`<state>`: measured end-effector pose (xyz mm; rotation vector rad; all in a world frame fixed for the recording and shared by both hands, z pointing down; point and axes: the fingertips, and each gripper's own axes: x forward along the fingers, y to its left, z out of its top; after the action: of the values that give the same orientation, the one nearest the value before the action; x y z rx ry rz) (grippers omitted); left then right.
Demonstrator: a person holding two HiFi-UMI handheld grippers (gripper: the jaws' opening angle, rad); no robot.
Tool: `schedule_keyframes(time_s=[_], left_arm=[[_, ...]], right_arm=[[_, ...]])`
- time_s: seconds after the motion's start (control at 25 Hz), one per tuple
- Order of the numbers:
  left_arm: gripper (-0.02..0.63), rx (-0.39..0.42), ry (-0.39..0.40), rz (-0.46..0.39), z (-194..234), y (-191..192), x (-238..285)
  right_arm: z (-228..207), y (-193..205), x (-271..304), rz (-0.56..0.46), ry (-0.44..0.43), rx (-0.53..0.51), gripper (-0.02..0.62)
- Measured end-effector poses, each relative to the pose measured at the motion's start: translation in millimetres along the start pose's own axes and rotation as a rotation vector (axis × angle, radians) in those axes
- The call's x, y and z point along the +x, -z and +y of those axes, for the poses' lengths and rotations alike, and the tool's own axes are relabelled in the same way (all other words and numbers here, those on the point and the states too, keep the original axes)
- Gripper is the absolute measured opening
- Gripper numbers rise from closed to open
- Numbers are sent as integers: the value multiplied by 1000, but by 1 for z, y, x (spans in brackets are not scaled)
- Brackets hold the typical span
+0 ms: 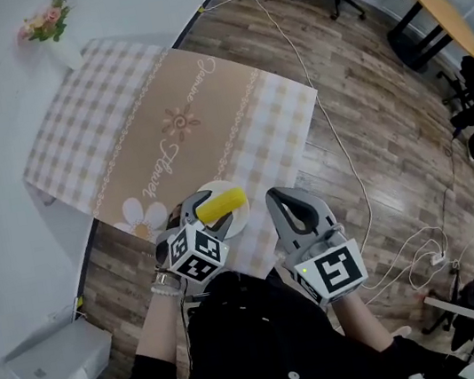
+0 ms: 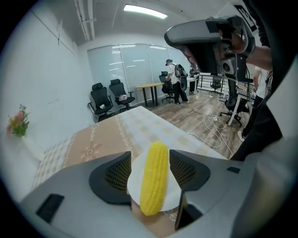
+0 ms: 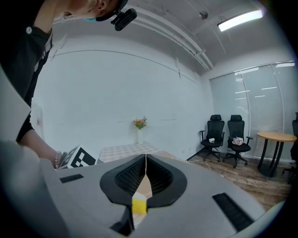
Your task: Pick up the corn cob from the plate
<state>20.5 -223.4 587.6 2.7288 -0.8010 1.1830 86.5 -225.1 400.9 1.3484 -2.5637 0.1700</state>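
Lower centre, left gripper view | corn cob (image 2: 154,179) lengthwise between parted left tongs (image 2: 150,160), not clamped | right tongs (image 3: 145,174) together, farther off.

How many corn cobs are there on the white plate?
1. The corn cob lies across the plate, at the near edge of the table. No other seems hidden.

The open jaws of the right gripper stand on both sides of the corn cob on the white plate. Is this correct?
No, it is the left gripper whose open jaws stand on both sides of the corn cob on the white plate, as the left gripper view shows.
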Motion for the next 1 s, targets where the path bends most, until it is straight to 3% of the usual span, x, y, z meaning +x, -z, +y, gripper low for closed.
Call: schedule_keyframes(time_s=[0.2, 1.0], left_arm=[[258, -30, 55, 36, -8, 13, 20], [259, -111, 153, 140, -16, 44, 66]], right_arm=[[-4, 7, -1, 20, 7, 8, 43], [-13, 18, -12, 56, 38, 13, 43]])
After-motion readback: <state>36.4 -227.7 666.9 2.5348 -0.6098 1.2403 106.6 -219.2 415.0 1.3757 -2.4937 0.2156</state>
